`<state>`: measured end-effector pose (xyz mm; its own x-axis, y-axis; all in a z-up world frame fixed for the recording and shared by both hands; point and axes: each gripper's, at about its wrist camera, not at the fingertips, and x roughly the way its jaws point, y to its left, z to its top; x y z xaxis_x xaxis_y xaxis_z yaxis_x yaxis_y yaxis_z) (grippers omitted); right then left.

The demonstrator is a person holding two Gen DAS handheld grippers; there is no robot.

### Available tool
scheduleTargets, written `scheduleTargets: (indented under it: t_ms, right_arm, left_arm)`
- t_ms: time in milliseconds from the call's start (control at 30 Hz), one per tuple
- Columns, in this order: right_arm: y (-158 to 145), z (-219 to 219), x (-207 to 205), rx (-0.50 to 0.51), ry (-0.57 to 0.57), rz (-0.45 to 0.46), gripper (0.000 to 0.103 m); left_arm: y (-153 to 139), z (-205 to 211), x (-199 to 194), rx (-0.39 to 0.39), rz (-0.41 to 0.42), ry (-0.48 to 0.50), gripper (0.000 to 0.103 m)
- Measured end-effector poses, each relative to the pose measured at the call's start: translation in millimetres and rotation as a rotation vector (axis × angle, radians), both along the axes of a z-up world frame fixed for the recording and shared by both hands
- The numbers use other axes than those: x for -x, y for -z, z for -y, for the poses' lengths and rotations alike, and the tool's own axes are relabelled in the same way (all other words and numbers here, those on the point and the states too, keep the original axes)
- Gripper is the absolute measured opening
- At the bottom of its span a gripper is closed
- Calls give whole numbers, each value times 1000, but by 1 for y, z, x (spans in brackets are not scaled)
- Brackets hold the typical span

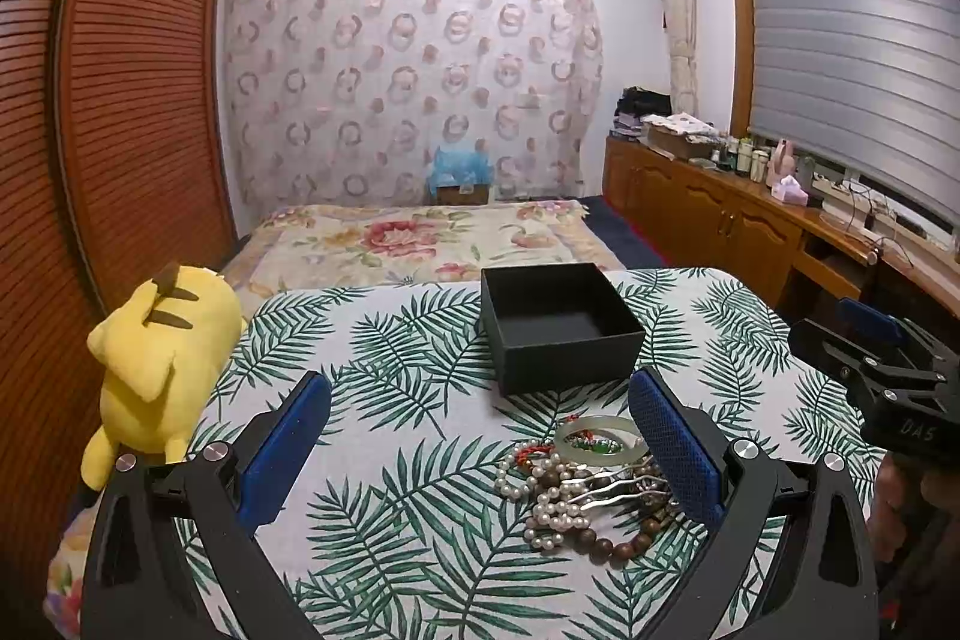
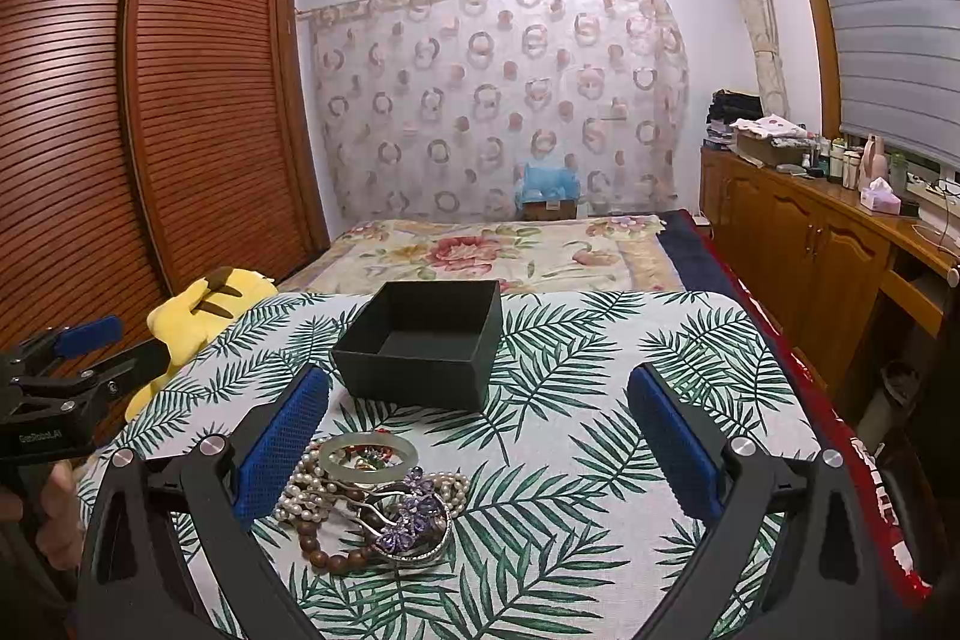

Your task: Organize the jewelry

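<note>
Jewelry pile is heaped before black box on the bench; left gripper and right gripper are held wide, empty.

We can read "DAS" in pale letters on the black body of the right gripper, at the left wrist view's right edge. The left gripper body reads roughly "GenRobot.AI", faint and blurred.

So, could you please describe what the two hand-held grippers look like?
Both are alike: the left hand-held gripper and right hand-held gripper have black angular frames, silver round bolts and blue textured finger pads. White lettering marks each body, too small to read surely.
</note>
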<state>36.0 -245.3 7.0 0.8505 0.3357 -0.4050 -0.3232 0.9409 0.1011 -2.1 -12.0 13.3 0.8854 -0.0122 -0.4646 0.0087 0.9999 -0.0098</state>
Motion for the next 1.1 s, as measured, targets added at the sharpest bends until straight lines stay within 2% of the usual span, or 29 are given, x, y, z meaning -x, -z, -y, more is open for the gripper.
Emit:
scheduleTargets:
  t_ms: [800, 1100]
  right_arm:
    - [-1, 1, 0, -2, -2, 2, 100]
    - [-1, -1, 2, -3, -3, 3, 100]
  left_arm:
    - [-14, 4, 1, 2, 15, 3, 96]
    - [-9, 2, 5, 4, 21, 5, 96]
